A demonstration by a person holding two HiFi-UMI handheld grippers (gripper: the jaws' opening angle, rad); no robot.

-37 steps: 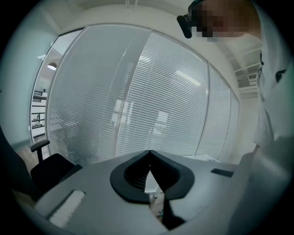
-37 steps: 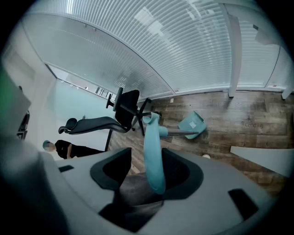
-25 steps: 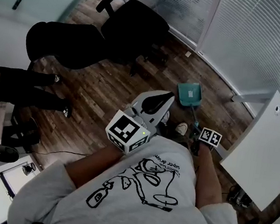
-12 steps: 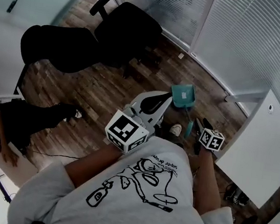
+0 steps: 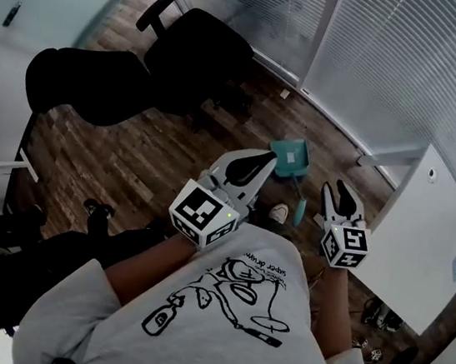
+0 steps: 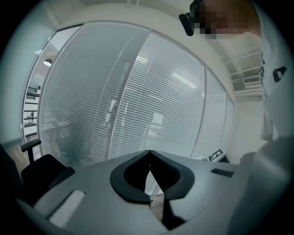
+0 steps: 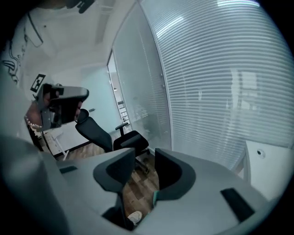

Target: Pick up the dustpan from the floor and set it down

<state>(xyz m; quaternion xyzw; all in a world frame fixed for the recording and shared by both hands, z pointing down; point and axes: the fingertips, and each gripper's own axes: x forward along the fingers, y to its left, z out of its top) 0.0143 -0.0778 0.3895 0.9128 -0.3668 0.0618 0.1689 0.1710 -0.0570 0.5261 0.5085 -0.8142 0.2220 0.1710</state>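
The left gripper (image 5: 266, 159) is keeping its jaws clenched. In the left gripper view (image 6: 148, 153) the tips are meeting with nothing caught between them, and only blinds (image 6: 151, 96) are showing beyond.

The right gripper (image 5: 334, 188) has just been closing its jaws, yet they are standing partly apart. In the right gripper view (image 7: 144, 158) the gap is showing only bare floor (image 7: 138, 188), so the pads are pressing on nothing.

The dustpan (image 5: 289, 155) is lying on the floor near the blinds. Its handle is running back toward a shoe (image 5: 278, 213), between the two grippers as the head view shows them. Neither gripper is holding it.

A teal sliver (image 7: 155, 197) is peeking past one jaw's edge in the right gripper view, too little to tell what it is. The person's shirt (image 5: 225, 320) is covering the floor below the grippers. The left gripper's tip is overlapping the pan's near corner in the head view. A white worktop (image 5: 422, 238) is standing at the right, its far end cut off by the picture's edge.
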